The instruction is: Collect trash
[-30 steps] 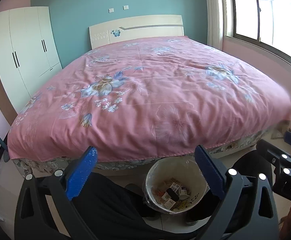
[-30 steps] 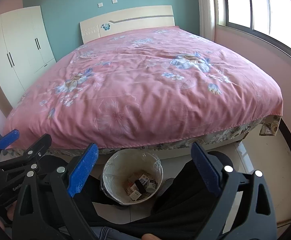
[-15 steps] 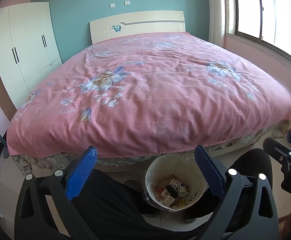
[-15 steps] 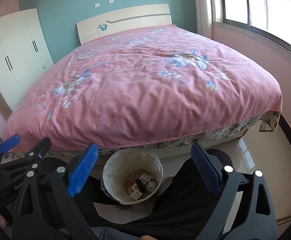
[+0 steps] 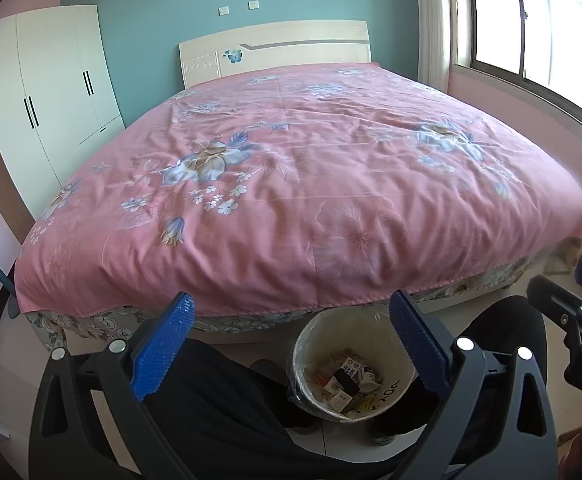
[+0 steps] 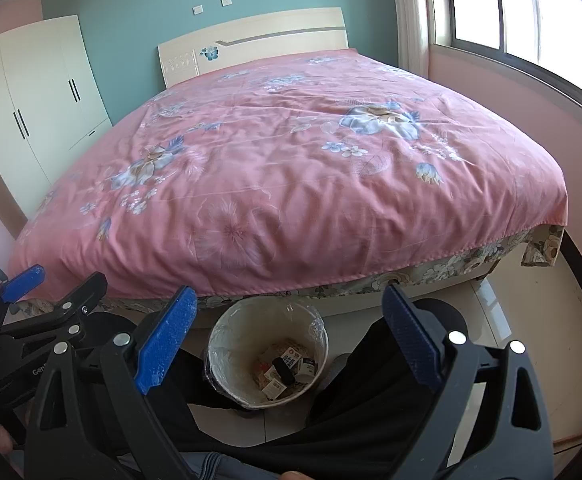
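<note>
A white waste bin lined with a clear bag stands on the floor at the foot of the bed, between the person's legs; it also shows in the right wrist view. Small boxes and wrappers lie in its bottom, also seen from the right. My left gripper is open and empty above the bin. My right gripper is open and empty above it too. The pink floral bedspread shows no trash on it.
The bed fills the room's middle, with a cream headboard against the teal wall. A white wardrobe stands at the left. A window is at the right. The person's dark trouser legs flank the bin on the tiled floor.
Both grippers stay open and empty. Both views have tilted slightly so the bed and headboard sit a little lower in frame. The bin's contents have not changed.
</note>
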A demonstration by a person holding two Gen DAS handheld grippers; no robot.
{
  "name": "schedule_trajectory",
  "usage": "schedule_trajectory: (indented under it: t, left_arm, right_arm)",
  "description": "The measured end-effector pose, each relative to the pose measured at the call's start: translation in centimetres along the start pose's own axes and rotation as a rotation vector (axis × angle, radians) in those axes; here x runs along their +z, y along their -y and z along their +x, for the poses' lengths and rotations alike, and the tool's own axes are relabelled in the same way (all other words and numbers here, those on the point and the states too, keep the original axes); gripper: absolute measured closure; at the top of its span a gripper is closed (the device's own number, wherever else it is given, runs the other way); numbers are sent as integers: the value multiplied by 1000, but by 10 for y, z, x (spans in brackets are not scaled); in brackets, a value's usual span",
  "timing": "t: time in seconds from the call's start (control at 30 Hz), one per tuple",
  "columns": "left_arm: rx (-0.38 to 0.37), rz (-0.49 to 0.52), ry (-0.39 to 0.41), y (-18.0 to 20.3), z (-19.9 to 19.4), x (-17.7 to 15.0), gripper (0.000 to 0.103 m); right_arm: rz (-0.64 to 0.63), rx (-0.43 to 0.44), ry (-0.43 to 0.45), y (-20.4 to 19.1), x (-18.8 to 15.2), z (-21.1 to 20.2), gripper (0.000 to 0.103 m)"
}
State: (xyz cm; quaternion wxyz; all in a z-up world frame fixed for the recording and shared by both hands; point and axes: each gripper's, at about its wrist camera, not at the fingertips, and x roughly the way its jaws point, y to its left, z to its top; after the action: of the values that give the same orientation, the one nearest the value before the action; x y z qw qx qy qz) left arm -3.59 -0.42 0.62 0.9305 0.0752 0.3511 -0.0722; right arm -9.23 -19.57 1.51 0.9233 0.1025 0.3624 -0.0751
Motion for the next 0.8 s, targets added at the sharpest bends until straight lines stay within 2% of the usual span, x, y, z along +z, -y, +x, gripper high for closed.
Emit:
schedule_trajectory:
  t: [0.8]
  left_arm:
    - [2,2,0,-2,-1,1,4]
  right_arm:
    - [-16,7,-15,-4,-1,4,11]
